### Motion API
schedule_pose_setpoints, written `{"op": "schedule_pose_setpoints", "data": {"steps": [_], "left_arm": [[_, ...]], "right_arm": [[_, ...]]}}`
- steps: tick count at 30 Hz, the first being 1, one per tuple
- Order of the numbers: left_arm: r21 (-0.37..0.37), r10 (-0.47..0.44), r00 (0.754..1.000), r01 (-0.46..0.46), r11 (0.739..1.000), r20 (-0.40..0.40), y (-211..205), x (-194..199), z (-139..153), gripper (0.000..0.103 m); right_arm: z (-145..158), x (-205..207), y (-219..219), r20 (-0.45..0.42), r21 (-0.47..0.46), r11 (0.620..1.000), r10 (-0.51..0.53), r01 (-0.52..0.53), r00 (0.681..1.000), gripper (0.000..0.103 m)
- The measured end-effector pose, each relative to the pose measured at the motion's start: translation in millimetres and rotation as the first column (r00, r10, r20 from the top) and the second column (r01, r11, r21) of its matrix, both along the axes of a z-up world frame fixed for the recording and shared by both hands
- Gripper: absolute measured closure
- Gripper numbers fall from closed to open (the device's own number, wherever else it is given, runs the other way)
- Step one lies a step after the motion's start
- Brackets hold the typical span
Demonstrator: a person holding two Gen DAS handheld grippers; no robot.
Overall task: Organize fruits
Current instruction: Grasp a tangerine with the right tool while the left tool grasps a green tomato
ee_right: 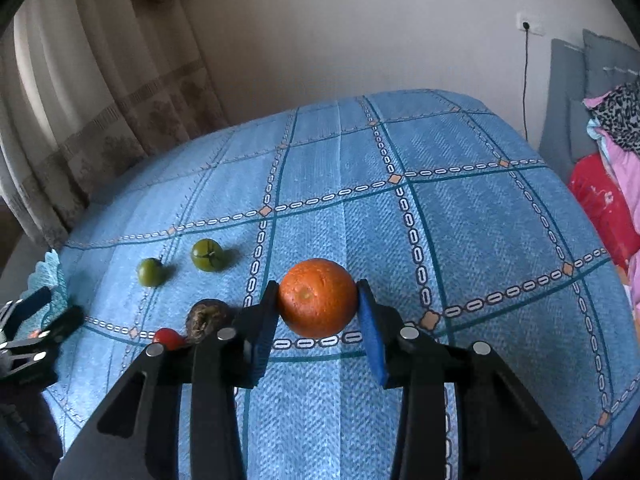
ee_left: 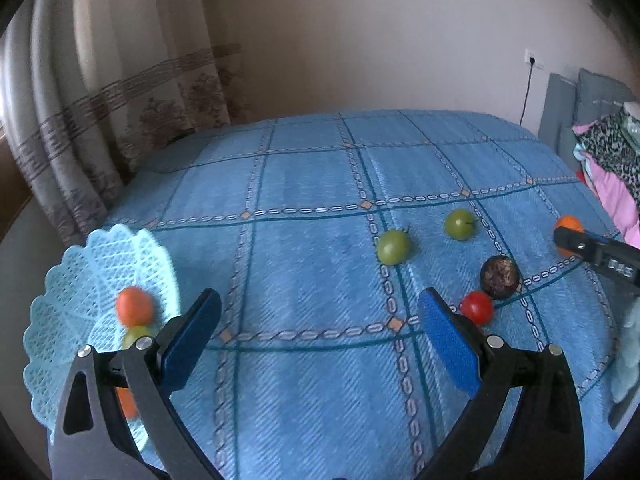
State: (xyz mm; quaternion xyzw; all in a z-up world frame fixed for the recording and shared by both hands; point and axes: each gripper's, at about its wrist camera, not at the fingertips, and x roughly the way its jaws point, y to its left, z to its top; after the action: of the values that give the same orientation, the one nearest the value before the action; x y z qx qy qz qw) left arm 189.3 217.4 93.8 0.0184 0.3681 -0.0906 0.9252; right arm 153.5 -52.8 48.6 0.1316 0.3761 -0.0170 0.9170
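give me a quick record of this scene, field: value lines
surface: blue checked bedspread
basket: light blue lattice basket at left, holding an orange fruit and others partly hidden
loose fruit: two green tomatoes, dark round fruit, small red tomato
left gripper: open, empty, over the bedspread
right gripper: shut on orange

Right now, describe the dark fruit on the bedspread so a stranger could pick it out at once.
Start at the blue checked bedspread, then find the loose fruit lying to the right of the pale blue basket. The dark fruit sits in front of two green tomatoes, touching or nearly touching a small red tomato. It alone is brownish-black, mottled and rough.
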Motion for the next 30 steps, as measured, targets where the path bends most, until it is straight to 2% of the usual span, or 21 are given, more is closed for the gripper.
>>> {"op": "schedule_pose_setpoints", "data": {"steps": [2, 4, 11, 15, 18, 24, 26, 27, 30], "left_arm": [[0.001, -0.012, 1.000, 0.012, 1.000, -0.014, -8.2, 9.0, -4.6, 0.006], [0.002, -0.031, 0.999, 0.031, 1.000, -0.031, -16.1, 17.2, -10.4, 0.015], [-0.032, -0.091, 0.994, 0.089, 0.996, -0.059, -38.1, 47.1, -19.2, 0.027], [-0.058, -0.109, 0.990, 0.104, 0.993, -0.091, -45.8, 62.3, -24.5, 0.043], [-0.072, -0.118, 0.987, 0.110, 0.991, -0.110, -48.5, 71.0, -30.8, 0.048], [-0.110, -0.146, 0.982, 0.134, 0.985, -0.116, -52.1, 78.2, -38.2, 0.061], [-0.121, -0.163, 0.981, 0.150, 0.981, -0.107, -52.7, 76.9, -38.2, 0.068], [-0.129, -0.172, 0.980, 0.159, 0.979, -0.103, -52.8, 75.8, -37.9, 0.075], [-0.137, -0.178, 0.979, 0.164, 0.977, -0.099, -51.9, 72.2, -38.3, 0.075]], "right_arm": [[0.7, -2.7, -3.6, 0.004, 0.015, 1.000, 0.006, -0.006, 1.000, 0.064], [2.0, -7.8, -6.7, 0.010, 0.027, 1.000, 0.013, -0.013, 1.000, 0.064], [2.7, -11.1, -6.1, 0.020, 0.059, 0.998, 0.031, -0.032, 0.999, 0.064], [-0.2, -11.0, -3.4, 0.013, 0.067, 0.997, 0.046, -0.047, 0.999, 0.064], [-1.5, -10.6, -3.2, 0.014, 0.074, 0.996, 0.049, -0.050, 0.999, 0.064], [-9.6, -7.8, 3.9, -0.007, 0.074, 0.995, 0.069, -0.068, 0.998, 0.064], [-12.1, -7.0, 5.5, -0.010, 0.067, 0.995, 0.072, -0.071, 0.997, 0.064], [-12.7, -6.8, 6.1, -0.011, 0.062, 0.996, 0.072, -0.071, 0.997, 0.064], [-14.6, -6.4, 6.3, -0.013, 0.063, 0.996, 0.070, -0.069, 0.997, 0.064]]}}
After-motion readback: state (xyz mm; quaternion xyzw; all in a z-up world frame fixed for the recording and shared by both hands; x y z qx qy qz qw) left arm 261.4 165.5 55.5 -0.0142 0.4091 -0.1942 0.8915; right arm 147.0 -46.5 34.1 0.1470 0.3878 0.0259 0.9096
